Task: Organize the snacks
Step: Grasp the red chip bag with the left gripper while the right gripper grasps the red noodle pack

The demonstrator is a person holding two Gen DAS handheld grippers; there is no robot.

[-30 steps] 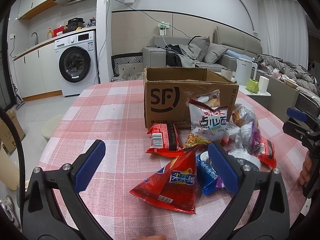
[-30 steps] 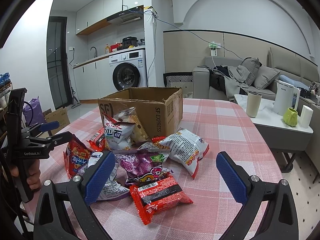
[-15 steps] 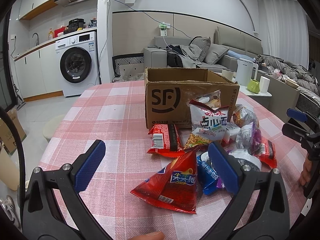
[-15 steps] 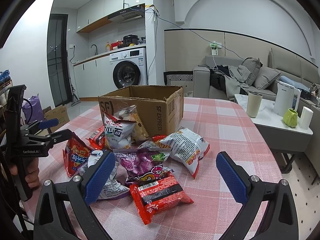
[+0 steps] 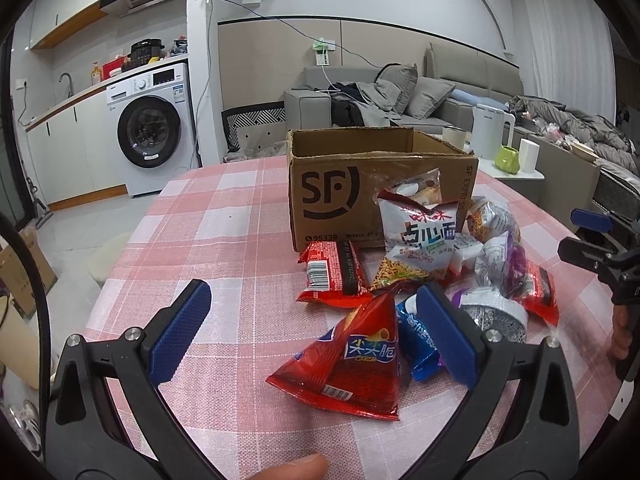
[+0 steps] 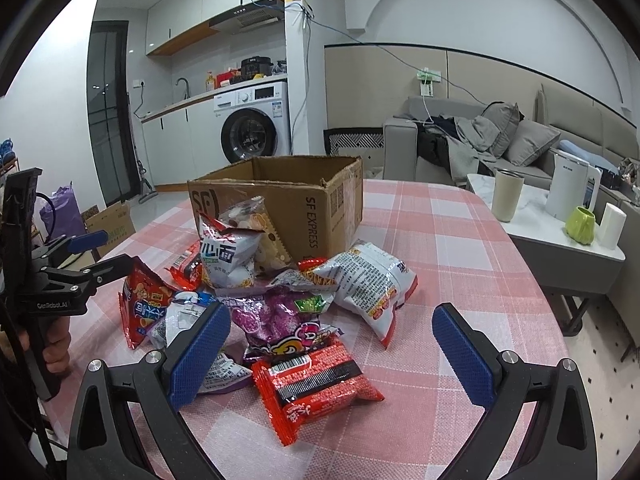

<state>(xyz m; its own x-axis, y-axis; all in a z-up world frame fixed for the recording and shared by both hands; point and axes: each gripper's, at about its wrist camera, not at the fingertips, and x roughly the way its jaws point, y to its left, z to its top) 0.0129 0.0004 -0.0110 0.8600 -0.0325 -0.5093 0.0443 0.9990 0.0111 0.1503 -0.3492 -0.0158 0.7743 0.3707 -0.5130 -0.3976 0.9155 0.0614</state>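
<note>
An open cardboard box (image 5: 360, 184) marked SF stands on the pink checked table; it also shows in the right wrist view (image 6: 304, 204). A pile of snack bags lies in front of it. My left gripper (image 5: 312, 334) is open and empty, low over the table, with a red triangular chip bag (image 5: 352, 356) between its fingers. My right gripper (image 6: 332, 354) is open and empty, with a red flat packet (image 6: 316, 380) and a purple bag (image 6: 276, 320) between its fingers. A white noodle bag (image 5: 420, 240) leans on the box.
A side table (image 6: 532, 228) with a kettle, cups and a green mug stands to the right of the table. A washing machine (image 5: 148, 128) and a sofa (image 5: 400, 100) are behind. The table edge (image 5: 120, 280) curves at the left.
Both grippers have moved slightly closer to the snack pile. Both stay open and empty.
</note>
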